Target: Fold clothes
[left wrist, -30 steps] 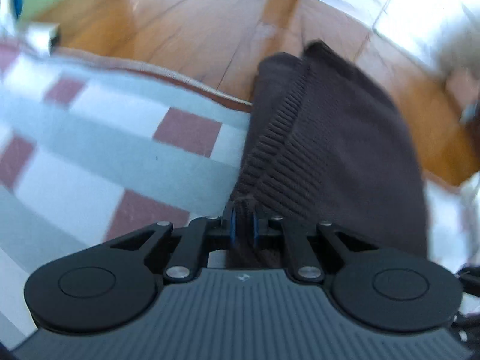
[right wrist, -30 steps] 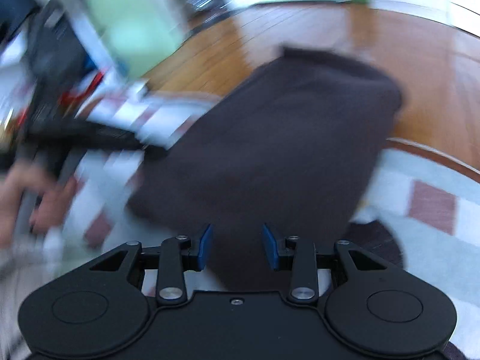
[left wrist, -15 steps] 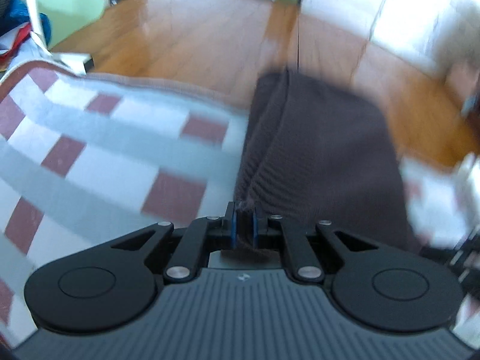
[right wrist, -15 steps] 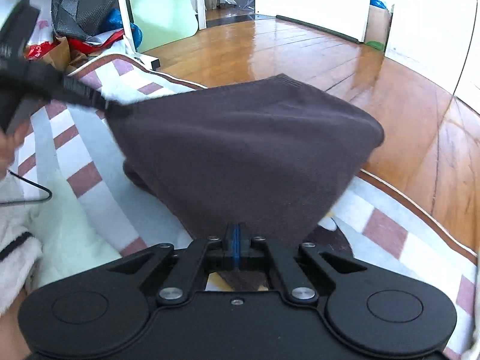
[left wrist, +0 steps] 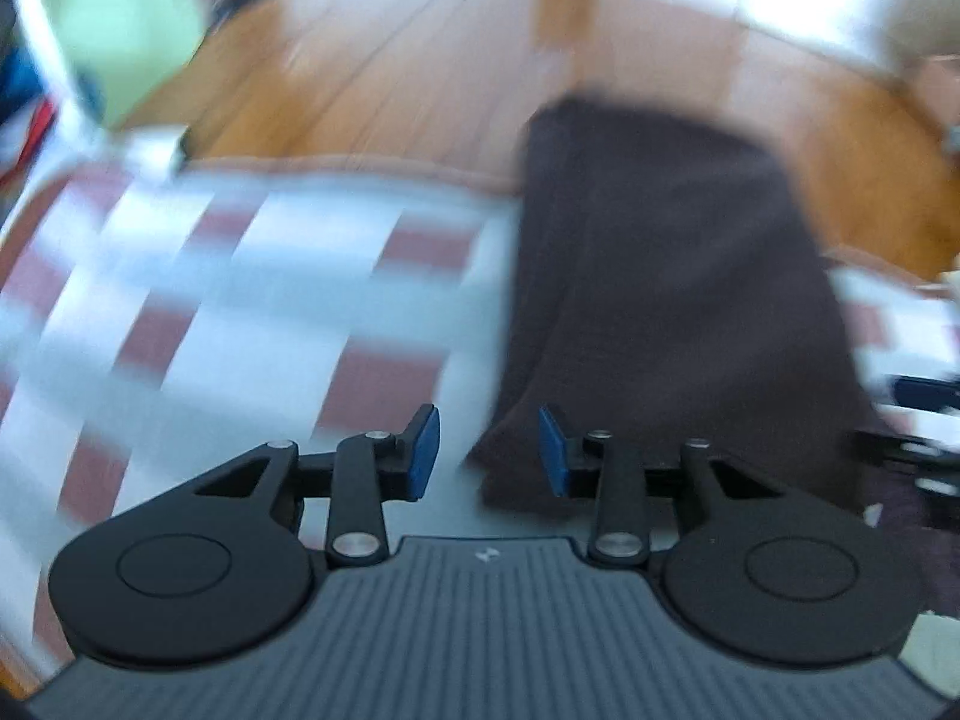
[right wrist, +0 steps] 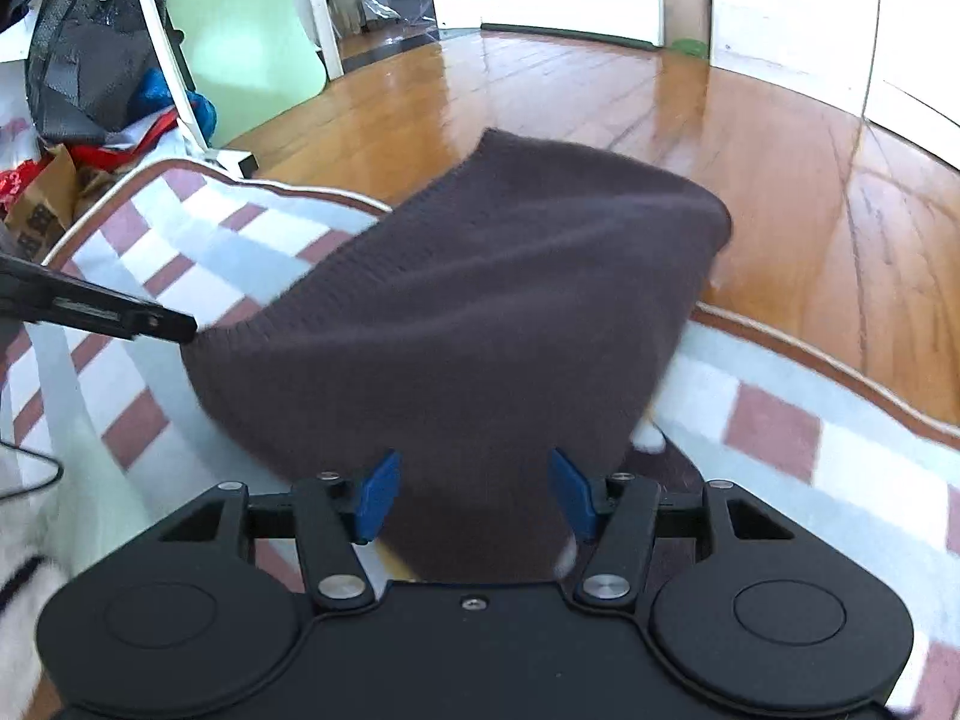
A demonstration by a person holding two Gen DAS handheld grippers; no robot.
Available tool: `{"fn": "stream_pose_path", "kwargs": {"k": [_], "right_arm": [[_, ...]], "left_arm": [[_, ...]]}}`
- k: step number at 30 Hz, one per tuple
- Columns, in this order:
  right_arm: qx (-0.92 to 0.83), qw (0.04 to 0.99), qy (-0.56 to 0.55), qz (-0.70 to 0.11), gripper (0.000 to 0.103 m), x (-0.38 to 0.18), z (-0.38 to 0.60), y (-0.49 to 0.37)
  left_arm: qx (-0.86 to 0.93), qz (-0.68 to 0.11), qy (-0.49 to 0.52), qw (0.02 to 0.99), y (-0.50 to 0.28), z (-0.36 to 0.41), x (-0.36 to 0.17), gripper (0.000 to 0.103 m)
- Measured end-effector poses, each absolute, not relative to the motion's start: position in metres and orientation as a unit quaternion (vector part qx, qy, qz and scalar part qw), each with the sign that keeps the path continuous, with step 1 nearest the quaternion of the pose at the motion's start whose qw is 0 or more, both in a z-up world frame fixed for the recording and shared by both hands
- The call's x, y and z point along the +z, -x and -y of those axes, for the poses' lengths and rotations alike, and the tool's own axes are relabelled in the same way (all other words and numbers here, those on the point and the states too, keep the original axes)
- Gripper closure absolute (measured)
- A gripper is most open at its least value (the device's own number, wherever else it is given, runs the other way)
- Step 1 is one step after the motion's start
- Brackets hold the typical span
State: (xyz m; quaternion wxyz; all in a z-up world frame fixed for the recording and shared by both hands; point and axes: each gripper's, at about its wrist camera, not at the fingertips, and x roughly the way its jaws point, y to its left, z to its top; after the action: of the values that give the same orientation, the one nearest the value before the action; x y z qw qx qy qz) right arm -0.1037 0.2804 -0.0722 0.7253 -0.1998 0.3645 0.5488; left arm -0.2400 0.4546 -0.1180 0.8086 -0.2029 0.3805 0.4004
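Note:
A dark brown knit garment (right wrist: 480, 312) lies folded on the checked blanket (right wrist: 840, 480), its far end reaching past the blanket's edge over the wooden floor. My right gripper (right wrist: 474, 495) hovers at its near edge with the jaws opening; the cloth shows between the blue pads (right wrist: 378, 495), which do not press on it. In the blurred left wrist view the garment (left wrist: 660, 300) stretches away on the right. My left gripper (left wrist: 489, 450) is opening too, with the garment's near corner just by its right pad (left wrist: 551, 450). A left finger (right wrist: 120, 312) points at the garment's left corner.
The wooden floor (right wrist: 600, 96) lies beyond the blanket. Bags, red and blue clutter (right wrist: 90, 90), a white pole and a green panel (right wrist: 240, 30) stand at the far left. A white fluffy garment (right wrist: 24, 540) and a thin wire hanger (right wrist: 36, 474) lie at the near left.
Half a second ago both grippers were shut on the brown garment's edge. Both have since opened and let it go, and the cloth has dropped out of the pads.

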Motion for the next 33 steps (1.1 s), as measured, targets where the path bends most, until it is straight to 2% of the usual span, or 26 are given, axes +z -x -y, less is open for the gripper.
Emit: {"fn": "stream_pose_path", "kwargs": {"k": [1,2,5,7,10,12,14,16,17,19,22,25,28,30,33], "right_arm": [[0.546,0.727,0.205,-0.362,0.042,-0.073,-0.288,0.106],[0.539,0.727,0.212,-0.369,0.042,-0.079,-0.293,0.107],[0.515,0.727,0.235,-0.388,0.042,-0.1,-0.301,0.115],[0.515,0.728,0.263,-0.369,0.038,-0.107,-0.288,0.131],[0.527,0.702,0.307,-0.368,0.035,-0.108,-0.275,0.138],[0.526,0.699,0.282,-0.393,0.035,-0.097,-0.268,0.123],[0.535,0.707,0.217,-0.408,0.035,-0.083,-0.262,0.101],[0.537,0.713,0.15,-0.425,0.031,-0.071,-0.26,0.077],[0.532,0.711,0.12,-0.444,0.029,-0.071,-0.264,0.062],[0.519,0.703,0.061,-0.482,0.012,-0.075,-0.273,0.031],[0.424,0.68,-0.052,-0.596,0.012,-0.109,-0.285,-0.025],[0.432,0.656,-0.135,-0.604,0.013,-0.117,-0.285,-0.049],[0.435,0.639,-0.163,-0.613,0.013,-0.122,-0.288,-0.056],[0.434,0.625,-0.167,-0.627,0.013,-0.131,-0.294,-0.059],[0.443,0.623,-0.143,-0.629,0.013,-0.136,-0.305,-0.058]], "left_arm": [[0.384,-0.365,0.186,0.827,0.236,-0.449,-0.114,0.049],[0.369,-0.375,0.188,0.829,0.229,-0.448,-0.117,0.046],[0.345,-0.406,0.188,0.825,0.213,-0.448,-0.126,0.046],[0.355,-0.426,0.187,0.811,0.21,-0.454,-0.136,0.046],[0.357,-0.444,0.253,0.782,0.214,-0.485,-0.149,0.045],[0.331,-0.436,0.313,0.776,0.218,-0.509,-0.152,0.045],[0.329,-0.41,0.323,0.787,0.221,-0.527,-0.144,0.039],[0.337,-0.39,0.308,0.799,0.216,-0.541,-0.137,0.021],[0.333,-0.386,0.303,0.805,0.211,-0.548,-0.137,0.018],[0.307,-0.387,0.31,0.812,0.198,-0.562,-0.143,0.018],[0.28,-0.385,0.314,0.822,0.177,-0.568,-0.149,0.018],[0.287,-0.38,0.284,0.832,0.168,-0.562,-0.153,0.017],[0.271,-0.362,0.335,0.826,0.184,-0.578,-0.173,0.017],[0.258,-0.356,0.376,0.816,0.197,-0.592,-0.193,0.017],[0.265,-0.39,0.38,0.796,0.2,-0.602,-0.21,0.017]]}}
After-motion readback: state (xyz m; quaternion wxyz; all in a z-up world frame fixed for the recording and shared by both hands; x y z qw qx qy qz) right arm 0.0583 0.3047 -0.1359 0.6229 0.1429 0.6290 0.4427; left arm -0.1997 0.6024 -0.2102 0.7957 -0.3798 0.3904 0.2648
